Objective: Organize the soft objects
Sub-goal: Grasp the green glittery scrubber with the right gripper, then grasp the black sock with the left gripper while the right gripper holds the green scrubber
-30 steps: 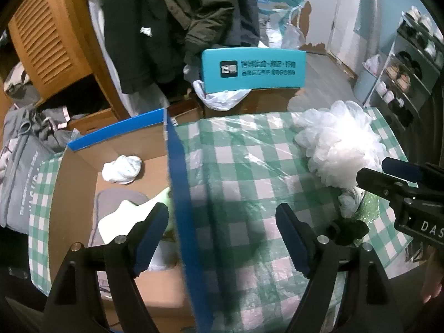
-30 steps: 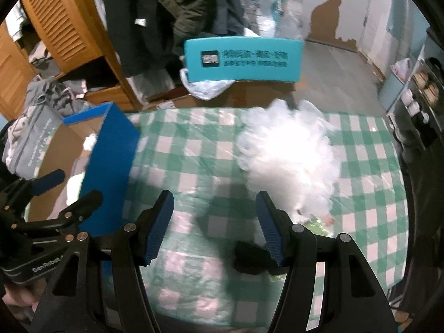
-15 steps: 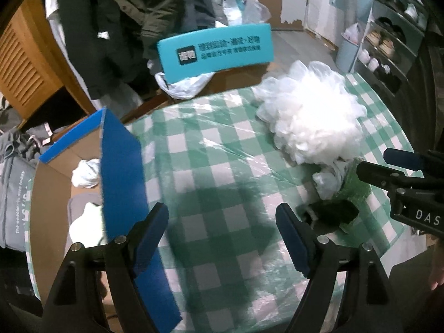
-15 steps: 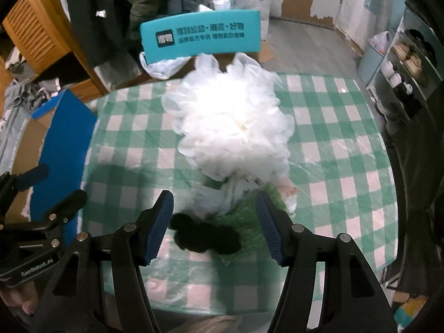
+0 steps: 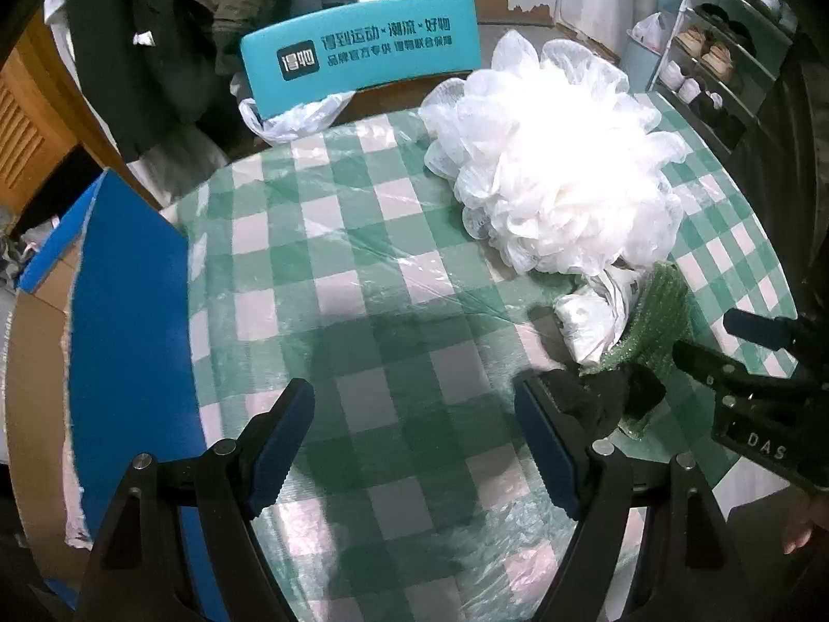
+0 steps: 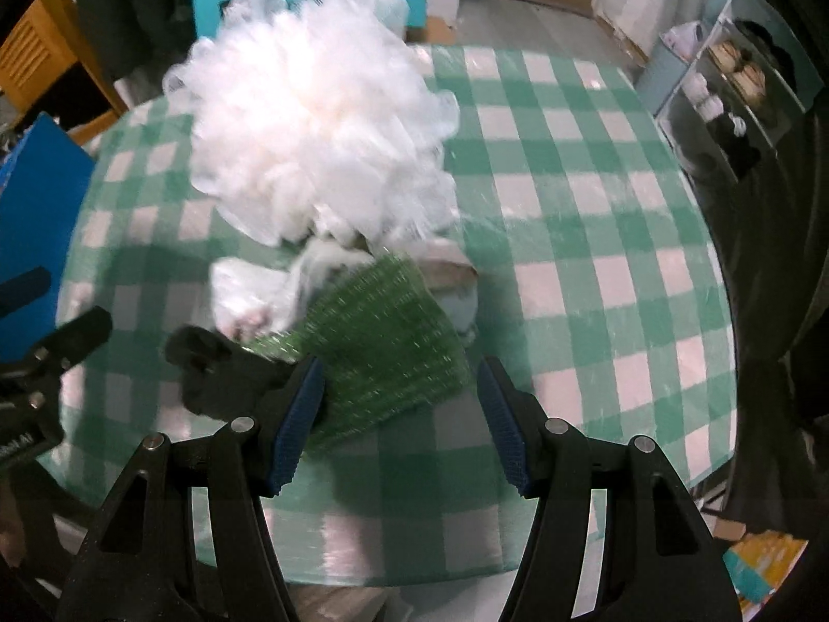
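Soft things lie in one heap on the checked table (image 5: 362,269), and the green mesh cloth (image 6: 383,342) is the one nearest a tool. Right gripper (image 6: 401,417) hangs with its jaws spread wide and nothing between them, and the cloth's near edge sits just ahead of them, reaching in between the tips; its long axis runs from near-left up to far-right, fanning out toward the gripper. Touching the cloth on its left is a black wad (image 6: 217,373), beyond it a small white bundle (image 6: 254,290), and farther still the big white pouf (image 6: 311,119). Left gripper (image 5: 414,440) is also parted and empty, over bare cloth, with the heap off to its right. So the right one looks nearer. Blue box flap (image 5: 129,337) stands at the table's left edge, well apart from the heap.
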`<move>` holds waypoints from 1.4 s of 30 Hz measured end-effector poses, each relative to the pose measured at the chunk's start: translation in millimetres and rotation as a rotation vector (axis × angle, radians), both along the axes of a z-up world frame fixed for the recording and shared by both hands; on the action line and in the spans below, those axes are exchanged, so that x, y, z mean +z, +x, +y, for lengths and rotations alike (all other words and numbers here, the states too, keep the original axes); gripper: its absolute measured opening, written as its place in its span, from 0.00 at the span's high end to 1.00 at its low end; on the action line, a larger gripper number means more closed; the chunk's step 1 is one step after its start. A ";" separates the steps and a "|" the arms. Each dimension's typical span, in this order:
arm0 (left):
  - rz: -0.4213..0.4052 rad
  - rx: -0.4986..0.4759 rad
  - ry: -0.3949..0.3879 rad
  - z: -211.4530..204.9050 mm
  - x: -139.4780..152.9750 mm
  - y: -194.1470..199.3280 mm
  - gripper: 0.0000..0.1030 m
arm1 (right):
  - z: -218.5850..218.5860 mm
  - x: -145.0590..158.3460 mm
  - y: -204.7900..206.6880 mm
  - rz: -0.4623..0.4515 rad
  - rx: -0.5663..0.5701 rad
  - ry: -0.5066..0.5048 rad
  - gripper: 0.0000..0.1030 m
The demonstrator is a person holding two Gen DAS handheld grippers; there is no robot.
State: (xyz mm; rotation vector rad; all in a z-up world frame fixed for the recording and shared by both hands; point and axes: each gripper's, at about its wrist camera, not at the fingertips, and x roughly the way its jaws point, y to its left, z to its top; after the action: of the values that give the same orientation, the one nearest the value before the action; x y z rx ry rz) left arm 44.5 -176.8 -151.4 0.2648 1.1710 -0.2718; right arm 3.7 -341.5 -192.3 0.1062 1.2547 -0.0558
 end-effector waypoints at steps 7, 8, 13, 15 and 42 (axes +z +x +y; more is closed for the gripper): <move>0.023 0.001 0.001 -7.5 -15.3 3.0 0.21 | -1.7 -19.9 -1.3 0.025 0.002 -0.018 0.41; 0.026 0.002 0.010 -7.9 -19.3 3.0 0.21 | -0.7 -21.9 -0.8 0.026 0.004 -0.026 0.41; 0.051 0.014 0.023 -3.9 -27.4 5.5 0.21 | 7.3 -35.7 4.6 0.039 0.026 -0.054 0.41; 0.052 0.015 0.026 -1.5 -26.5 6.4 0.21 | 12.3 -40.2 5.7 0.043 0.035 -0.064 0.41; 0.077 0.036 -0.044 1.4 -27.6 17.6 0.15 | 69.8 -44.9 8.2 0.034 0.134 0.056 0.71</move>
State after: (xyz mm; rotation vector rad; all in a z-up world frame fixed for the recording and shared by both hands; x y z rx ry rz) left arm 62.1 -175.4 -179.0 0.1956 1.2430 -0.2778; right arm 11.9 -271.7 -237.2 0.0696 1.2948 0.0944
